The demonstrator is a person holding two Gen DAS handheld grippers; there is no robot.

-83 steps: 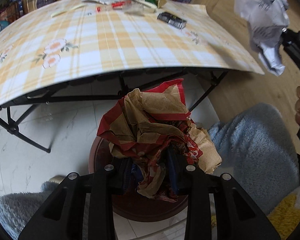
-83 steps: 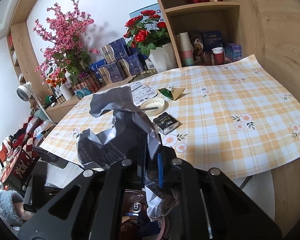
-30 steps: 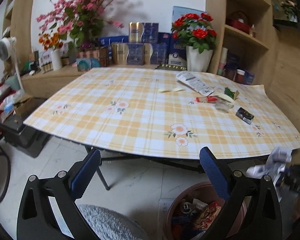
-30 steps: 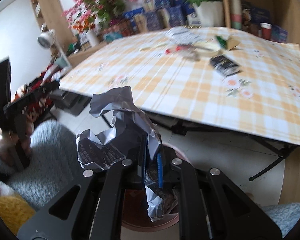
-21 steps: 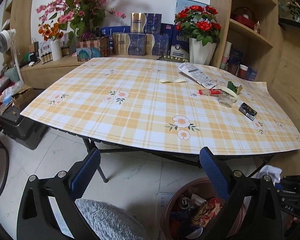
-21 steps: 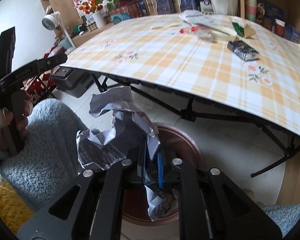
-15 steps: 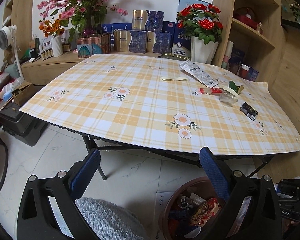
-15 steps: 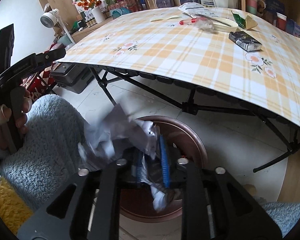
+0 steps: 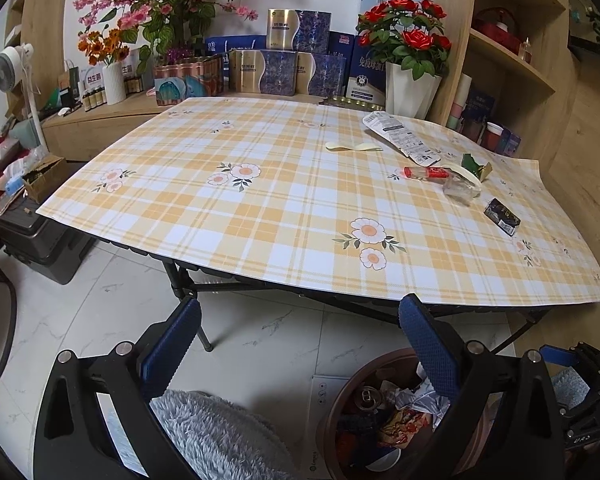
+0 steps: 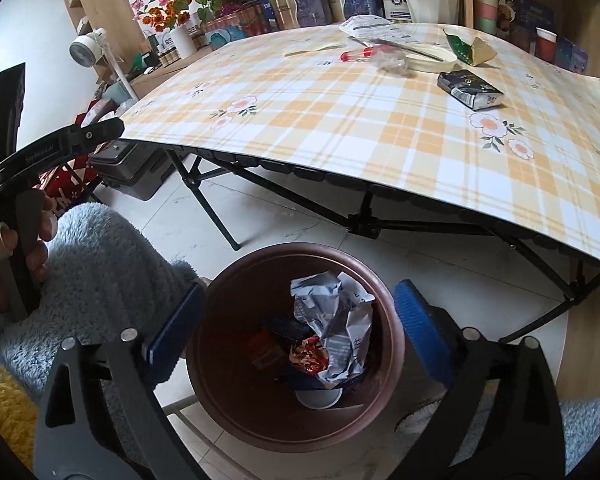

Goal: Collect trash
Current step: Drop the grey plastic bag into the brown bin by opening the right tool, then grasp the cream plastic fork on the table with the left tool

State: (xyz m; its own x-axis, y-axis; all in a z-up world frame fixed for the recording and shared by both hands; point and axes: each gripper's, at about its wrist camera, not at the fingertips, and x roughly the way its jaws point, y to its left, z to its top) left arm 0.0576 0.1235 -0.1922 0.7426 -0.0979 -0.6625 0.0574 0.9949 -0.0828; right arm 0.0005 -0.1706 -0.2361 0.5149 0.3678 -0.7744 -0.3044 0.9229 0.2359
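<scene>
Wrapper now in bin, tongs opening empty

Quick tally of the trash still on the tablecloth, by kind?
Printed flat wrapper: 1
Pale yellow strip: 1
Red tube: 1
Clear crumpled plastic: 1
Pale round lid: 1
Green and gold wrapper: 1
Dark small box: 1
Total: 7

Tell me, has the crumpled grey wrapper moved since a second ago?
Yes. The crumpled grey wrapper dropped from the right gripper, whose fingers are opening, down into the brown bin.
</scene>
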